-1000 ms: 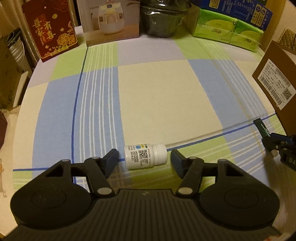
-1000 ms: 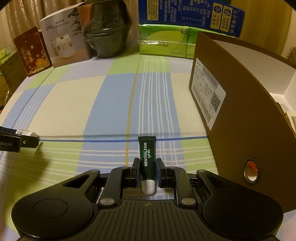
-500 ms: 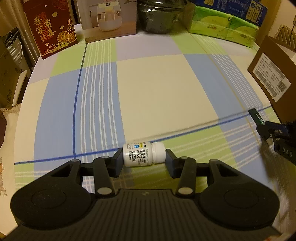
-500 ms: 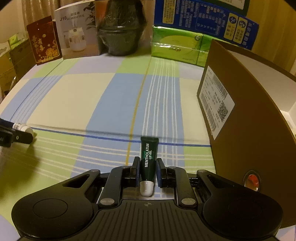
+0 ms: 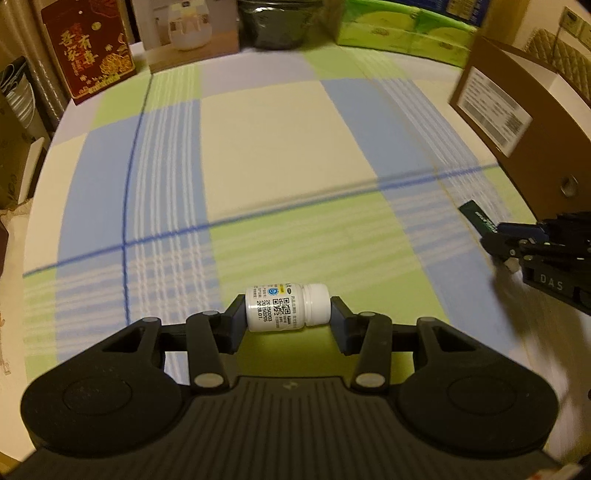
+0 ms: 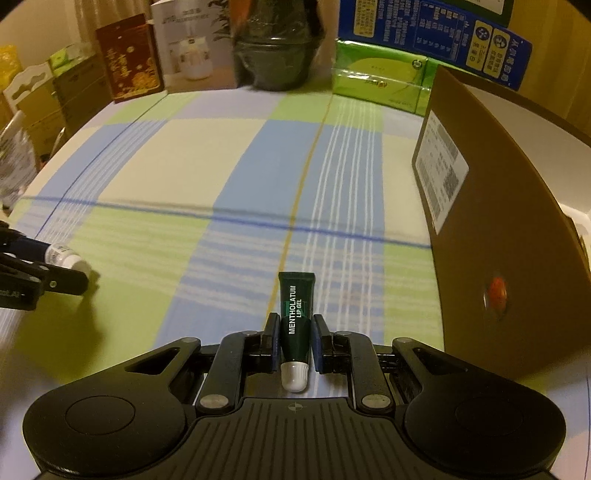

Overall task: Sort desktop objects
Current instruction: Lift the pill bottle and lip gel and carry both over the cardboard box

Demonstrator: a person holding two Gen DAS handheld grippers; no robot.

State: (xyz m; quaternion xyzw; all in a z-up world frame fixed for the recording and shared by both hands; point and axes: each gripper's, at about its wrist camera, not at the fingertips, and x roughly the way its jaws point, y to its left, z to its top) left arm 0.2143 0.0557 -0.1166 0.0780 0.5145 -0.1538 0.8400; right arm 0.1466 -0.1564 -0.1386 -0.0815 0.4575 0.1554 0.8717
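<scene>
Now holding a small white bottle (image 5: 287, 307) sideways in the left gripper (image 5: 286, 321), with a pad pressing on each end, cap end pointing right. Hanging just over the checked tablecloth (image 5: 258, 147), close to the near edge of the table.

Squeezing a dark green lip gel tube (image 6: 295, 325) in the right gripper (image 6: 294, 341), jaws almost fully together, white cap pointing back at the camera and flat end sticking out in front.

Standing close on the right: a tall brown cardboard box (image 6: 498, 221) with a white label (image 6: 441, 173) on its side and a round hole low down. Looking white inside, but too hidden to tell what is lying in it.

Lining the far edge of the table: a red box with gold letters (image 5: 88, 51), a box with a picture of a white pot (image 5: 188, 33), a dark wrapped pot (image 6: 277, 48), green tissue packs (image 6: 376, 79) and a blue box (image 6: 436, 33) on top of them. Leaving the middle of the cloth bare between the grippers and that row.

Sitting blurry off the left side of the table: maybe some more cardboard boxes (image 6: 40, 96).
</scene>
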